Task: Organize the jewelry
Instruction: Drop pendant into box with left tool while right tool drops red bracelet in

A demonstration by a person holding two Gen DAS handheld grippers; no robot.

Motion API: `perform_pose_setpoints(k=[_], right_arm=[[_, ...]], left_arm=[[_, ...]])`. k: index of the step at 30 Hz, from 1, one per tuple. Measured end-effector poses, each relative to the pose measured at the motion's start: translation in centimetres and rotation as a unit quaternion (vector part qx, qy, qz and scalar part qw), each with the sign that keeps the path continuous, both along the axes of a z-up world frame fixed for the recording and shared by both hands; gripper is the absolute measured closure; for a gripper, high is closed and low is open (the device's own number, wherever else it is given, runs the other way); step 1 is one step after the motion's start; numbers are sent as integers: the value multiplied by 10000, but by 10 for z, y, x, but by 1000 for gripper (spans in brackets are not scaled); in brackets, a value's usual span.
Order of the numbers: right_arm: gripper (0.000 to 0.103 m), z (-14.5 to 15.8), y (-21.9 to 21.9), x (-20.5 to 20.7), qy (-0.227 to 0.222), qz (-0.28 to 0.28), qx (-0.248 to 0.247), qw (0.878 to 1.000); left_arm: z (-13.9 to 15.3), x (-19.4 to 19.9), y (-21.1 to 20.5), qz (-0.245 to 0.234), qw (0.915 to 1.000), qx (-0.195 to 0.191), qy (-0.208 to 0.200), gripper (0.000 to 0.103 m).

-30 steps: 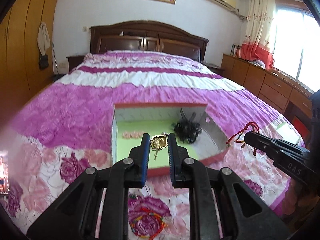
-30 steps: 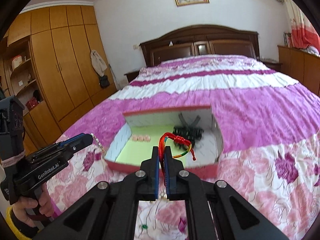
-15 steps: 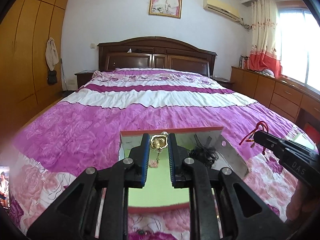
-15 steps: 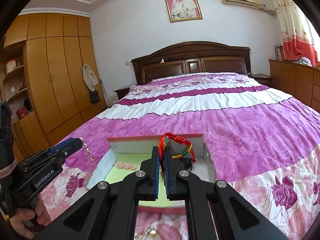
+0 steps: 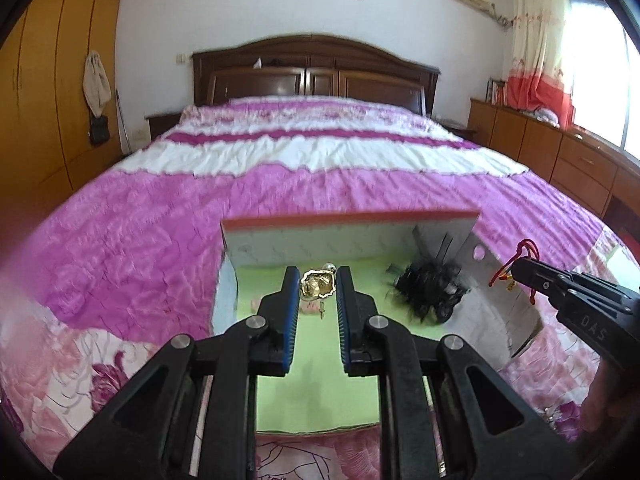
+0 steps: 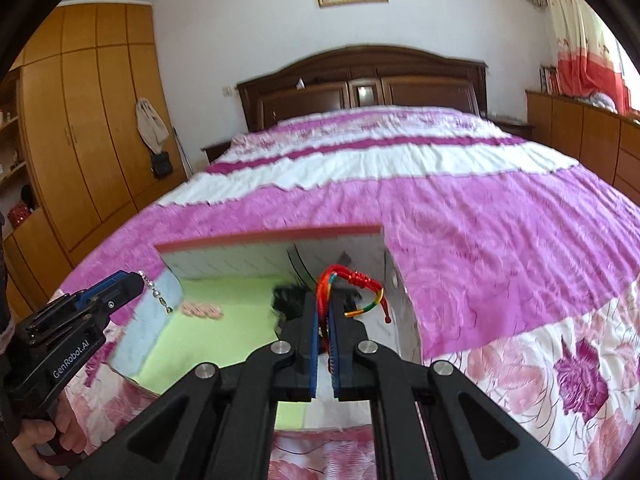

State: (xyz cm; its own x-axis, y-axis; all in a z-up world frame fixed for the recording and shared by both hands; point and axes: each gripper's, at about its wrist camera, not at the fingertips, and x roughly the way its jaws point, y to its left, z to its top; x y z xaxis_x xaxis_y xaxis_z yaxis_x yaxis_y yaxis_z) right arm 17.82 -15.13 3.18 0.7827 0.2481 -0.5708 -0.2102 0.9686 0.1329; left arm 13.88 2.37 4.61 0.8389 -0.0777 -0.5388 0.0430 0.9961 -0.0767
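Left gripper (image 5: 318,286) pinches gold pendant (image 5: 317,285) above box (image 5: 352,220).

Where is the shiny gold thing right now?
In the left wrist view, the gold pendant is pinched in the left hand-held gripper, above the box's green floor, left of the black hair clips.

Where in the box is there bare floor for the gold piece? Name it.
Bare green floor lies at the near middle of the box, between the pink beads on the left and the black hair ties crowding the far right corner.
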Motion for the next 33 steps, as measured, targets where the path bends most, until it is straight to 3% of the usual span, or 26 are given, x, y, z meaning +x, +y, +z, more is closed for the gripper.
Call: perform_pose_setpoints(k=[11,18,21,26,33], right_arm=[[97,-36,1,22,804,-122,-330,9961],[97,-42,2,25,936,-144,-441,9945],[91,-41,2,26,988,-149,-386,9943],[71,-33,2,19,960,-51,-258,9950],[65,-16,0,2,810,30,-118,9966]], left_arm=[[-36,24,-1,76,9958,94,906,93],[-48,28,-6,7,9921,157,1248,90],[-50,29,-7,6,9907,184,1350,79],[-44,21,-12,-94,9907,187,1346,67],[-25,7,-13,-248,9928,87,1172,64]])
